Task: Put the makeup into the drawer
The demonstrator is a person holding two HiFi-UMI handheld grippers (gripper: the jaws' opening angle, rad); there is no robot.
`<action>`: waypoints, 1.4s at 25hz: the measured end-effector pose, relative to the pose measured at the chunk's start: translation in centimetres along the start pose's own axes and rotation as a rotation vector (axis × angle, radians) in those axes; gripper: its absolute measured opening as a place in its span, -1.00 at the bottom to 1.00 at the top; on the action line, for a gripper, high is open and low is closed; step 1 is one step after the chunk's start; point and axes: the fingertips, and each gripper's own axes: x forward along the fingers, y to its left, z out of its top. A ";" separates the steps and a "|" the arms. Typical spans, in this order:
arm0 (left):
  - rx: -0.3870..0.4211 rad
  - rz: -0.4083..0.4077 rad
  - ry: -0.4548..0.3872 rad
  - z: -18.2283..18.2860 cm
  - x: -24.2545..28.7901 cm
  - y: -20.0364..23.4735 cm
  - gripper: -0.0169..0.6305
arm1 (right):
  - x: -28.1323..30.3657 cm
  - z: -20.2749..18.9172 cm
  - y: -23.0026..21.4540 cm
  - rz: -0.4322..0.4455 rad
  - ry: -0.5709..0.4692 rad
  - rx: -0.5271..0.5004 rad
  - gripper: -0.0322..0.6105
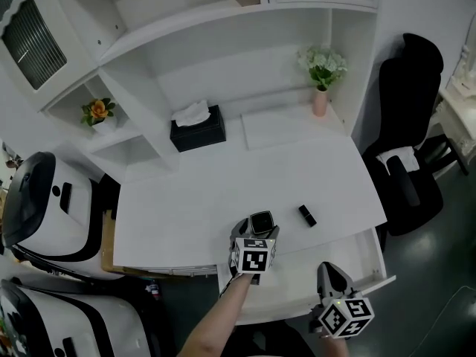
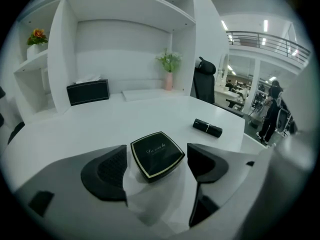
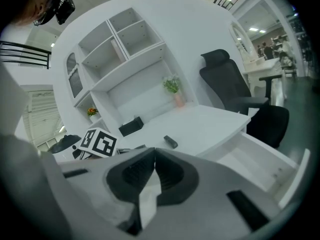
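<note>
A square black compact [image 2: 156, 155] with a gold rim lies flat on the white desk [image 1: 223, 192] near its front edge. My left gripper [image 2: 156, 164] stands open around it, with a gap showing between each pad and the case. In the head view the compact [image 1: 261, 221] sits at the tips of the left gripper [image 1: 258, 230]. A black lipstick tube [image 1: 307, 215] lies on the desk to the right, also seen as the lipstick tube [image 2: 207, 128]. My right gripper [image 3: 154, 156] is shut with nothing in it, and hovers over the open white drawer [image 1: 366, 260].
A black tissue box [image 1: 198, 128] and a pink vase of flowers [image 1: 320, 99] stand at the back of the desk under white shelves. A black office chair [image 1: 409, 147] is at the right. The drawer [image 3: 255, 156] projects from the desk's front right.
</note>
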 end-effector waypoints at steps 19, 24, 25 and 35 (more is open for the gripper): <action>0.052 0.004 0.086 -0.7 1.0 -0.1 0.17 | -0.2 -0.2 -1.0 -0.009 0.002 0.038 -0.89; 0.064 -0.016 0.080 -0.8 0.7 -0.4 0.16 | -0.5 -0.4 -0.7 -0.015 -0.002 0.040 -0.89; 0.062 -0.020 0.076 -0.8 0.6 -0.5 0.16 | -0.6 -0.4 -0.7 -0.017 -0.004 0.040 -0.89; 0.110 -0.075 0.031 -0.4 -1.1 -1.9 0.15 | -1.7 -0.6 -0.1 -0.050 -0.029 0.041 -0.89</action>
